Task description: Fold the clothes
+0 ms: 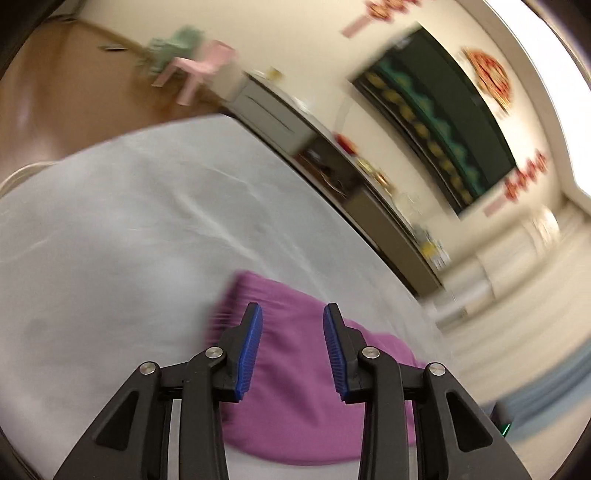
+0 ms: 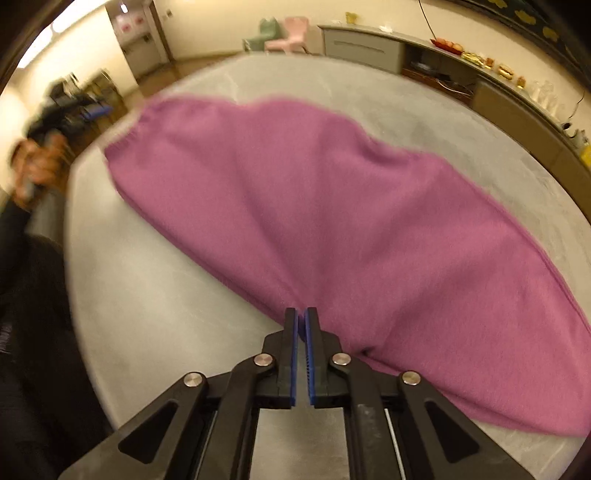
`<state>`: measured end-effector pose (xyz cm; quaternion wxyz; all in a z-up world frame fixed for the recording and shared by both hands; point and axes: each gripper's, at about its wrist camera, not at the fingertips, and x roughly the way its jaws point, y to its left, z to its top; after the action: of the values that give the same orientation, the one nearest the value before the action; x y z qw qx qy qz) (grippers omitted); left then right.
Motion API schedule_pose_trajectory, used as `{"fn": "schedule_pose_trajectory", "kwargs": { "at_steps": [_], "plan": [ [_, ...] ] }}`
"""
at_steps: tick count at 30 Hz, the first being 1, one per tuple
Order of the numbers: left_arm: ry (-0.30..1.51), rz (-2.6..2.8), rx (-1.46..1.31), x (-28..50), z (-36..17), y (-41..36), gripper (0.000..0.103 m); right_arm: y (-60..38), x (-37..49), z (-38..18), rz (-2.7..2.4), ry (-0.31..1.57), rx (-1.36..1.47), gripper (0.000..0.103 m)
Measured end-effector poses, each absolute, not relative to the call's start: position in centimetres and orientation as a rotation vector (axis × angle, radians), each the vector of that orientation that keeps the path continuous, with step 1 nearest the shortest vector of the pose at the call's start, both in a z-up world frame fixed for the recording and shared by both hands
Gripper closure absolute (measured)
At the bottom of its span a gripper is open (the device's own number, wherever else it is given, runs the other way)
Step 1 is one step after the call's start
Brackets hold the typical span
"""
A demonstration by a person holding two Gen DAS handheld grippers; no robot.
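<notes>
Purple garment [image 2: 332, 221]: soft knit or fleece, matte, elongated; looks like trousers laid lengthwise, gathered ribbed band at the end far from the right tongs. It lies on the pale grey table cover [image 2: 147, 314], spreading ahead and to the right of the right tongs.

Right tongs [image 2: 301, 325]: jaws nearly together, a pinch of the garment's near edge between the blue ribbed pads; cloth puckers into creases radiating from the grip.

Left tongs [image 1: 292, 317]: jaws wide apart, nothing held. They hover over the garment's [image 1: 295, 387] banded end, which lies directly under and between the fingers. Contact with cloth cannot be told.

Risks, as judged:
- Right grip takes only a small bite at the edge; a pull could slip the knit out of the pads, or lift one layer and leave the one below.
- With the left tongs not holding, any lift by the right alone would drag the piece askew and bunch it.
- Table cover is thin and wrinkled; a low closing of the left tongs might catch it with the garment.

Both views are motion-blurred; edges uncertain.

Beyond: sideboard [image 2: 369, 48] and small pink chair [image 2: 291, 35] far ahead.
</notes>
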<state>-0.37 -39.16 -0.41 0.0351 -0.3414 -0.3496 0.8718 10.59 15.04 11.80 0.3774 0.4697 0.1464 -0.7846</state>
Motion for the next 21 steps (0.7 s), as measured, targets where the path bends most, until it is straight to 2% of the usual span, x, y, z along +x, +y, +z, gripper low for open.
{"fn": "schedule_pose_trajectory", "kwargs": {
  "at_steps": [1,2,3,6,7,8,11,13,16,17,19,21],
  "plan": [
    [-1.02,2.658,-1.101,-1.7,-0.7,-38.0,0.07,15.6,9.8,13.4,-2.04,0.302,1.157,0.074],
    [-0.963,2.643,-1.177,-3.3,-1.4,-36.9,0.07,16.1,8.7,14.7,-2.077,0.214,1.13,0.068],
    [-0.921,2.637,-1.249,-4.6,-2.1,-36.0,0.07,16.3,7.2,15.6,-2.122,0.141,1.116,0.064],
    [-0.804,2.67,-1.447,-7.9,-4.8,-34.5,0.072,15.1,1.8,14.1,-2.255,0.111,1.242,0.065],
    [-0.78,2.701,-1.502,-8.4,-5.6,-34.7,0.08,14.7,0.5,13.1,-2.28,0.127,1.284,0.065],
    [-0.774,2.726,-1.558,-8.6,-6.5,-35.4,0.1,14.4,-0.7,11.9,-2.306,0.17,1.317,0.065],
    [-0.845,2.776,-1.575,-8.2,-7.4,-37.6,0.099,15.8,-3.0,8.2,-2.441,0.329,1.376,0.065],
    [-0.842,2.785,-1.583,-8.2,-7.3,-37.9,0.1,17.2,-3.6,7.3,-2.467,0.257,1.385,0.064],
    [-0.776,2.777,-1.587,-8.3,-6.6,-36.8,0.099,16.8,-4.1,6.4,-2.467,0.292,1.408,0.064],
    [-0.768,2.755,-1.548,-8.0,-5.8,-36.2,0.092,16.8,-4.4,6.3,-2.463,0.274,1.431,0.064],
    [-0.712,2.727,-1.427,-7.1,-3.4,-34.9,0.085,17.0,-3.4,7.4,-2.504,0.224,1.402,0.064],
    [-0.635,2.7,-1.398,-6.0,-2.8,-34.0,0.083,16.7,-0.5,8.8,-2.451,0.14,1.313,0.064]
  ]
}}
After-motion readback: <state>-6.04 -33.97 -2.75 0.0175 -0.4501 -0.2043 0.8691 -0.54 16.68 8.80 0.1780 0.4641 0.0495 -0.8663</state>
